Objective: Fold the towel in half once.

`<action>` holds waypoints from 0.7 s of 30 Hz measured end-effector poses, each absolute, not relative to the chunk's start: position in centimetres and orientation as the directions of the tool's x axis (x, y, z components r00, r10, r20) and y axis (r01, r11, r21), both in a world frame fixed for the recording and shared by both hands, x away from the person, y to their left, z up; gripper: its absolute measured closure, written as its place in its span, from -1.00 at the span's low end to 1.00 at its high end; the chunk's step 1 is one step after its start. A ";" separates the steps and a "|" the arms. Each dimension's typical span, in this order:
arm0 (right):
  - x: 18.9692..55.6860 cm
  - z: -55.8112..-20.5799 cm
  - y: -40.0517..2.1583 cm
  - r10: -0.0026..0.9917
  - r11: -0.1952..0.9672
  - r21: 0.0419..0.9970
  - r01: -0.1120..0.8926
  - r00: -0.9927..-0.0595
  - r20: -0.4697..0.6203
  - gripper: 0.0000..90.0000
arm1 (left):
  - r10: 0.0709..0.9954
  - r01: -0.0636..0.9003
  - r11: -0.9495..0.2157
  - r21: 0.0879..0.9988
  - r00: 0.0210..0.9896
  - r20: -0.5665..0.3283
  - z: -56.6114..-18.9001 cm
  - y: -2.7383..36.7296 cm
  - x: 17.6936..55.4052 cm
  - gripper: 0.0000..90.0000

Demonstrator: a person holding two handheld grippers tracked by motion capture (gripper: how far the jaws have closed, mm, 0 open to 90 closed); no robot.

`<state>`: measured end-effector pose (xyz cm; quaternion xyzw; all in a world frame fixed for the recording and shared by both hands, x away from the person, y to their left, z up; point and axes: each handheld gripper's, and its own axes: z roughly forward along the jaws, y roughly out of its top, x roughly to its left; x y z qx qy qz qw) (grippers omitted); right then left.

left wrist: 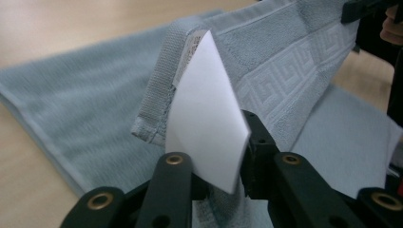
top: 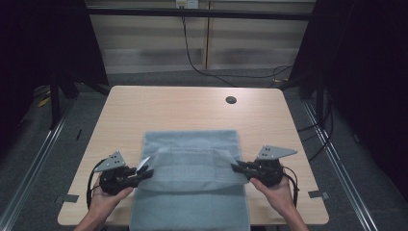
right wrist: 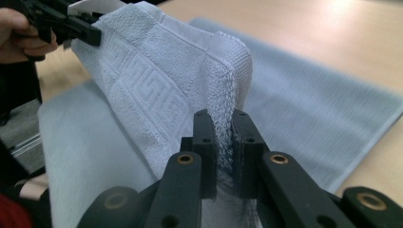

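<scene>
You have the pale grey-blue terry towel [top: 192, 144] pinched at both corners of its near hem: your left gripper [top: 144, 173] is clamped on the left corner, your right gripper [top: 238, 168] on the right one, and the hem hangs lifted between them above the middle of the light wooden table [top: 192, 103], while the far part lies flat and the near part trails over the table's near edge.

The grip on the left looks the weaker one. There the jaws close beside a stiff white care label [left wrist: 206, 109], and if they bite mostly label, the cloth could slide out once you pull. On the right, the looped pile is bunched thick between the jaws; uneven tension may skew the fold.

The towel is soft, limp and nubbly, with a woven Greek-key band [right wrist: 142, 90] along its hem.
</scene>
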<state>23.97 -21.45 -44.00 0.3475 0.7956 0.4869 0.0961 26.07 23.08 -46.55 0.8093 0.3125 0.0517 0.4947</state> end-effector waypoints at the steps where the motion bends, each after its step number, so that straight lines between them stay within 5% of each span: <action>1: 23.6 -44.7 -21.4 0.638 0.296 0.828 0.477 -0.744 0.200 0.82 | 0.549 0.465 -0.322 0.825 0.801 -0.237 -46.9 23.0 25.8 0.65; 12: 19.4 -47.9 -21.4 0.584 0.345 0.775 0.529 -0.767 0.264 0.65 | 0.487 0.455 -0.337 0.824 0.834 -0.261 -46.9 22.8 23.7 0.21; 21: 16.0 -48.6 -21.6 0.564 0.403 0.745 0.531 -0.785 0.255 0.55 | 0.534 0.445 -0.253 0.859 0.805 -0.260 -44.7 23.3 28.1 0.04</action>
